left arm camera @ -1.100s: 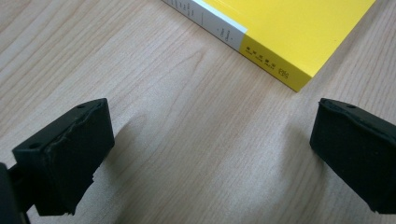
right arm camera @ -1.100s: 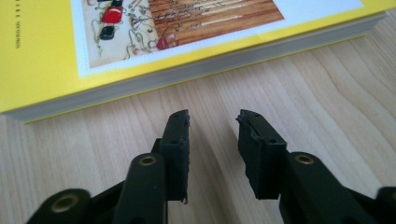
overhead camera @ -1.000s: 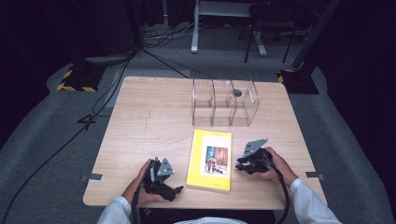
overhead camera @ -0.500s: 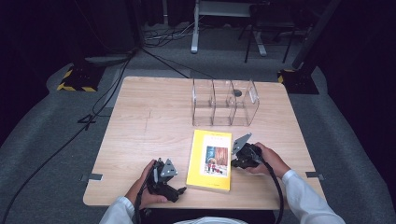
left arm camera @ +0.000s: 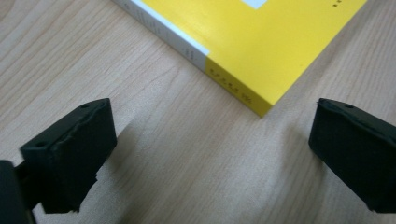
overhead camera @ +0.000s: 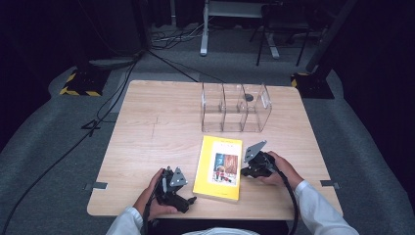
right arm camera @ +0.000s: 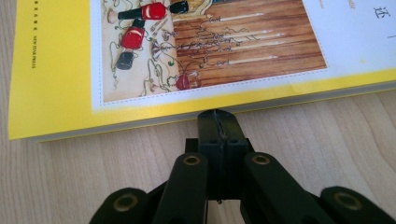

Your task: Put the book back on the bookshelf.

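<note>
Book [overhead camera: 219, 168], yellow cover with an illustrated panel, lies flat and closed on the near half of the worktop [overhead camera: 156, 127], spine toward the person's left, between the two hands. Right tool [overhead camera: 254, 164] sits at the book's right long edge; in the right gripper view its jaws have just been closing and now stand pressed together with nothing between them, tips [right arm camera: 217, 122] low on the wood and touching or just short of the page edge. Left tool [overhead camera: 177, 192] rests just beside the book's near left corner [left arm camera: 261, 108]; its jaws are spread wide and hold nothing, the corner lying ahead of the gap. Clear plastic divided holder [overhead camera: 236, 107] stands farther back, upright, apart from the book; its slots look empty. Judgement: step in hand is getting a purchase on the book's edge, likely to lift or tip it. Next move probably calls for the closed right tips to wedge under the cover or the edge, with the left tool steadying the spine side so the book does not slide.
</note>
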{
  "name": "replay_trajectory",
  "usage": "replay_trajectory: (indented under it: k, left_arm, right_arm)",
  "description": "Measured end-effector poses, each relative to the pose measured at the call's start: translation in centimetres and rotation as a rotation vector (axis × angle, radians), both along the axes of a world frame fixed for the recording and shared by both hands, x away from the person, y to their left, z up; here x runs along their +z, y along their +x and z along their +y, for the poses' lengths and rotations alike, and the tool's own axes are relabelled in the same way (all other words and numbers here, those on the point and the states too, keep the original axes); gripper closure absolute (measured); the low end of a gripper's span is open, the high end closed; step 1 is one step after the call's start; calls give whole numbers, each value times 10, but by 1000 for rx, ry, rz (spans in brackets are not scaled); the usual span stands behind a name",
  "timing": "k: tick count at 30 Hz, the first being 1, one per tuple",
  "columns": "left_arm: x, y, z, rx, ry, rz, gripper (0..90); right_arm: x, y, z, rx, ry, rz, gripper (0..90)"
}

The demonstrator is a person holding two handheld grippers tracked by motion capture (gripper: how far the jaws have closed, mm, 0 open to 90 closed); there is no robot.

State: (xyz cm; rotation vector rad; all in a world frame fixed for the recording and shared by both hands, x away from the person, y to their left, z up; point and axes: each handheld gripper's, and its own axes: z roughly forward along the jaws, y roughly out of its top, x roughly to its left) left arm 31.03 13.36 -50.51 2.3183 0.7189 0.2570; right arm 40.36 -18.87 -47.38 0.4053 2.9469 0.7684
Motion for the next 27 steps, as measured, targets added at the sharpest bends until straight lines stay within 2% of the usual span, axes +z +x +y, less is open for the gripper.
replay_trajectory:
  k: [2,4,6,8,10,14,18,20,23,27]
  left_arm:
    - [2,-2,1,-5,-16,-7,100]
    - [6,-4,1,-15,-23,-23,232]
    - [11,-7,1,-21,-64,-29,137]
    - [16,-9,-3,-42,-71,-47,190]
    - [20,-11,-10,-66,-94,-53,163]
    - [22,-12,-28,-117,-88,-54,162]
    - [20,-12,-50,-160,-41,-64,164]
    - [20,-13,-59,-170,-49,-67,164]
    - [20,-15,-70,-173,-46,-86,161]
    - [21,-19,-83,-130,-58,-126,159]
  right_arm:
    - [0,0,1,0,4,5,899]
    - [0,-1,1,-6,17,7,899]
    - [2,-1,0,-6,43,10,899]
    - [5,-2,0,-2,56,1,899]
    - [7,-3,0,-4,76,-11,899]
    - [11,-5,0,-10,107,-29,899]
    - [18,-5,1,-19,146,-40,899]
    - [21,-6,2,-23,164,-42,899]
    - [26,-5,5,-24,180,-49,899]
    - [32,-5,8,-23,206,-58,900]
